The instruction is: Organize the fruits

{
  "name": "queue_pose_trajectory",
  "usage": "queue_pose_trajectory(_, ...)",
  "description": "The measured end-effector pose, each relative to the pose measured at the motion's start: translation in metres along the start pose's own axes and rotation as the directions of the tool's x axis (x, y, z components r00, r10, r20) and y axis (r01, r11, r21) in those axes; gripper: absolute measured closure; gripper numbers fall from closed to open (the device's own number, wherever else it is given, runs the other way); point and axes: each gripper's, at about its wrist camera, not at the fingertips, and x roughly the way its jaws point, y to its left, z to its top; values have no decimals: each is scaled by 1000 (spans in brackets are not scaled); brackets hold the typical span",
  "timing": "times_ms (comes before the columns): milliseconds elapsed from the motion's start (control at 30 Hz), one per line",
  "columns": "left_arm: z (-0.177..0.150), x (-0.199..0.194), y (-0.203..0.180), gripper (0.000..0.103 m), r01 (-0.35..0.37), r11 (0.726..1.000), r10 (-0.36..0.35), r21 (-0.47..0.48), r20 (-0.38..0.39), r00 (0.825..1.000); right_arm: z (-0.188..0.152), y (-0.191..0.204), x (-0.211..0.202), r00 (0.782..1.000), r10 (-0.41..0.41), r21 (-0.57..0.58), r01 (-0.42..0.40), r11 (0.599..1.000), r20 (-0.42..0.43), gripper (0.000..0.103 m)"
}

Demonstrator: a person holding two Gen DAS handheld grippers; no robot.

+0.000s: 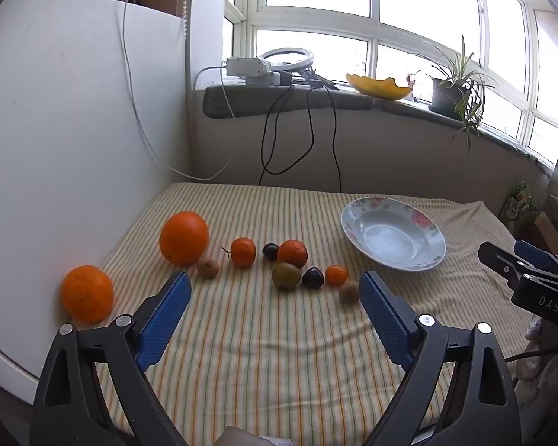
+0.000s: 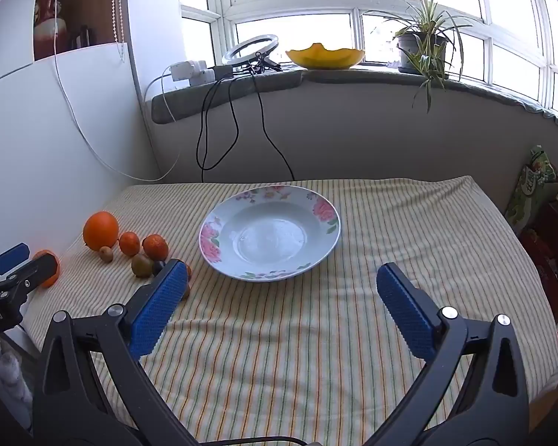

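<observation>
You have ten fruits on the cloth (image 1: 279,353), all toward its left edge. Two are big oranges: one (image 1: 87,293) by the left edge and one (image 1: 184,237) further back. Three are tangerines (image 1: 243,252), (image 1: 292,252), (image 1: 336,274). Two are dark plums (image 1: 270,251), (image 1: 312,277). One is a green fruit (image 1: 285,275). Two are small brown fruits (image 1: 208,268), (image 1: 349,292). You have one plate (image 2: 316,245), toward the back edge.

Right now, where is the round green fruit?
In the left wrist view the round green fruit sits mid-cluster on the striped cloth, between an orange tangerine behind and a dark plum beside.
</observation>
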Motion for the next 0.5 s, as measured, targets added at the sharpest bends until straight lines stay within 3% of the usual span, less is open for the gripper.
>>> queue_pose_trajectory(33, 0, 0, 0, 11, 1, 1000, -1, 2, 1, 1000, -1, 0, -1, 999, 4, 2, -4, 1000, 35, 0)
queue_pose_trajectory(500, -2, -3, 1, 11, 9, 1000, -8, -25, 10, 1000, -1, -2, -1, 1000, 2, 4, -2, 1000, 15, 0)
